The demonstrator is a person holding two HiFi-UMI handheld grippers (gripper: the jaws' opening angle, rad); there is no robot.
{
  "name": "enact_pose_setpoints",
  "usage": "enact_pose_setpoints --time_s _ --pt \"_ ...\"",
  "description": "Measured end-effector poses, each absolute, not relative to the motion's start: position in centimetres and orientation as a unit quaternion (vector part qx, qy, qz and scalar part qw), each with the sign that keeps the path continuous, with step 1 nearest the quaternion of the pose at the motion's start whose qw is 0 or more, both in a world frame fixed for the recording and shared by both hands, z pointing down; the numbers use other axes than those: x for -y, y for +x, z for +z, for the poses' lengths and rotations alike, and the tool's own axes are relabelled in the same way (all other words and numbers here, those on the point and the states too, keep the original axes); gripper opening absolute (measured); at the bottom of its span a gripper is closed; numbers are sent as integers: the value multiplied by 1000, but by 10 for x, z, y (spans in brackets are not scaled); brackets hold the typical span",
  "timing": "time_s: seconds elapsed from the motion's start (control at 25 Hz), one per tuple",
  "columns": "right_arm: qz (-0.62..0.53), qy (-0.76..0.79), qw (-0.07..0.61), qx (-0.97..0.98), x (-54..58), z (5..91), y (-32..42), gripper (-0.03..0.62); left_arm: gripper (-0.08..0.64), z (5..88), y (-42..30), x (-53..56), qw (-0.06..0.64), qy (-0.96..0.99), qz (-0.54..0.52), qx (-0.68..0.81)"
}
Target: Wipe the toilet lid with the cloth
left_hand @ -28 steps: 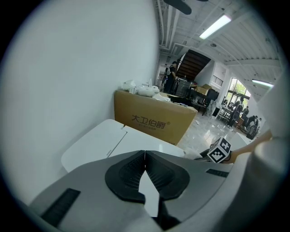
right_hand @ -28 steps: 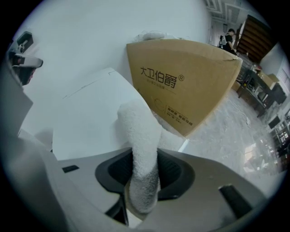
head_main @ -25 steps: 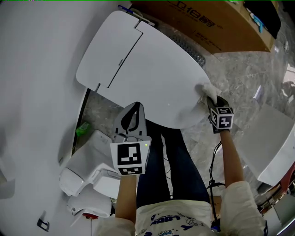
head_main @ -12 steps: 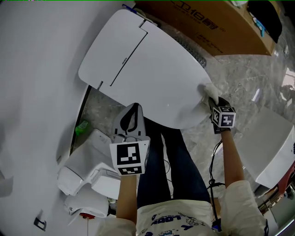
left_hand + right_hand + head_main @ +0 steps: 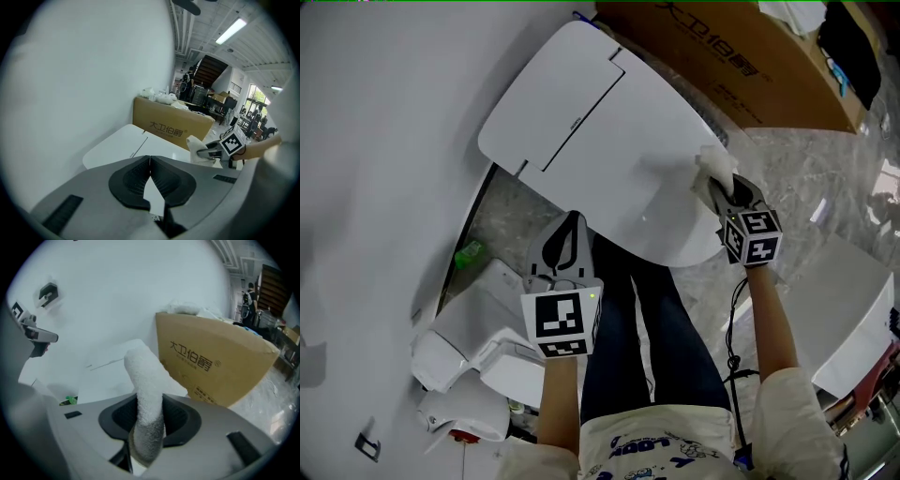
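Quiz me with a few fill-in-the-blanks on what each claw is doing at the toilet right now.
The right claw is shut on a white fluffy ____.
The left claw is shut and holds ____.
The big box behind the white plastic toilet lid is brown ____.
Missing: cloth; nothing; cardboard.

Marbled floor [image 5: 830,183], cardboard box [image 5: 741,56], toilet [image 5: 600,141] on it

White cloth [image 5: 145,385] clamped between the jaws, cardboard box [image 5: 213,364] beyond.
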State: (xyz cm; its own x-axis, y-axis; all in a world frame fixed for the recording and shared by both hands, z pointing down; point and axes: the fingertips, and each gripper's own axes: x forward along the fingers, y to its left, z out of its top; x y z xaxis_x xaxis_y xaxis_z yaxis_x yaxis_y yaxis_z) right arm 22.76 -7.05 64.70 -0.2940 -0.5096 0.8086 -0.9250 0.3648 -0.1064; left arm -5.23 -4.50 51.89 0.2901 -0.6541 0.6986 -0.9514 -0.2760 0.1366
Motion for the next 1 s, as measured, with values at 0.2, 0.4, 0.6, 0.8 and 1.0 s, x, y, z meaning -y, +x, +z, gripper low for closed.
enact_pose_setpoints --time_s 0.2,0.4,0.6,0.8,1.0 --pt "255 441 332 793 120 626 155 123 5 515 -76 42 284 739 256 555" --pt "244 413 315 819 156 622 89 123 5 515 -100 37 293 722 243 578" --pt "236 381 320 835 181 632 30 123 5 520 -120 33 304 706 234 596" --pt "241 355 332 840 197 651 -9 123 5 520 -135 30 310 696 225 607" --pt "246 339 358 834 206 678 -37 123 5 527 -152 28 319 684 220 618"
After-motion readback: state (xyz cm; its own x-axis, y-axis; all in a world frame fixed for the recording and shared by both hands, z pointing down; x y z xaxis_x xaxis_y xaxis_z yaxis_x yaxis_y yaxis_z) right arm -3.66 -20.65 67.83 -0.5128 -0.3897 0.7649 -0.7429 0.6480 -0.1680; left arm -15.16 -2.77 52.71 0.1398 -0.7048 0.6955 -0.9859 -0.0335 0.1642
